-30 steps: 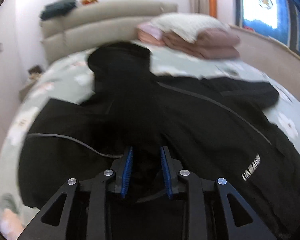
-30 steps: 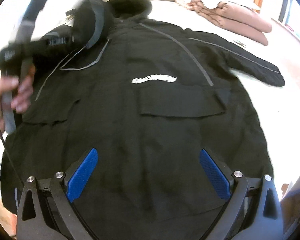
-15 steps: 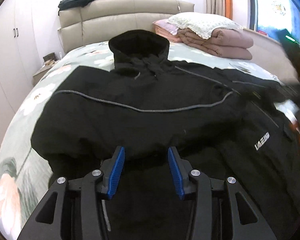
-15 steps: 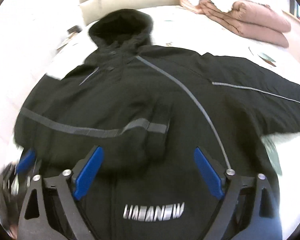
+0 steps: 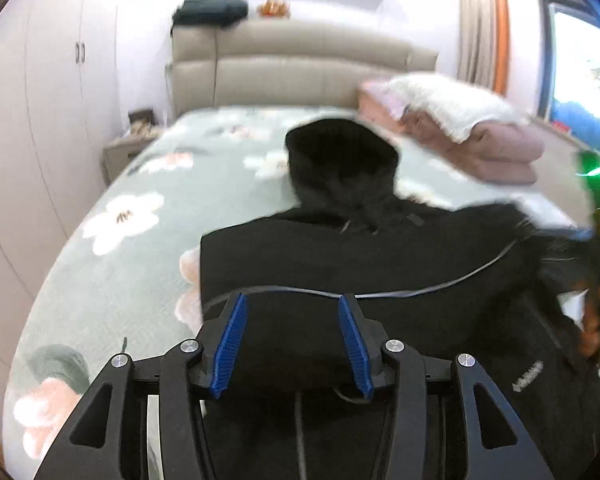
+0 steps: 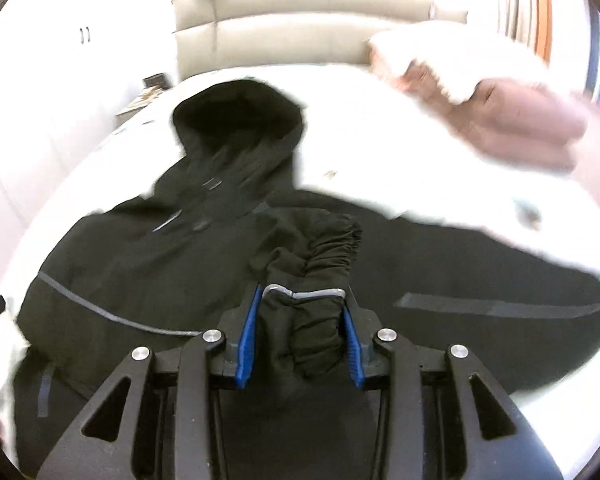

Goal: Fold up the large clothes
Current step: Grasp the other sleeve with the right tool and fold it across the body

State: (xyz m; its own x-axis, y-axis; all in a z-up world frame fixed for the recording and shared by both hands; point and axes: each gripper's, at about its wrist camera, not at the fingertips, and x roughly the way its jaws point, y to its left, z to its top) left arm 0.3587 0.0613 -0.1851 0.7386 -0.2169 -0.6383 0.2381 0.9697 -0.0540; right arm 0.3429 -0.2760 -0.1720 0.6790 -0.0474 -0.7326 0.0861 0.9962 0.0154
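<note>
A large black hooded jacket [image 5: 380, 256] lies face up on the bed, hood [image 5: 340, 156] toward the headboard. Its left sleeve is folded across the chest, a grey stripe [image 5: 380, 294] running along it. My left gripper [image 5: 292, 344] is open, hovering over the folded sleeve with nothing between its blue pads. In the right wrist view the jacket [image 6: 148, 264] fills the middle. My right gripper [image 6: 300, 340] is shut on the bunched elastic cuff of the right sleeve [image 6: 320, 280] and holds it over the chest.
The bed has a green floral cover [image 5: 140, 216] and a beige headboard [image 5: 300, 76]. A pillow and folded pink blankets [image 5: 480, 136] sit at the far right. A nightstand [image 5: 128, 148] and white wardrobes stand at the left. The other gripper's blurred end [image 5: 596, 216] shows at right.
My left gripper has let go of the left sleeve, now lying across the chest, and opened wider. My right gripper has closed on the right cuff and brought it over the jacket.
</note>
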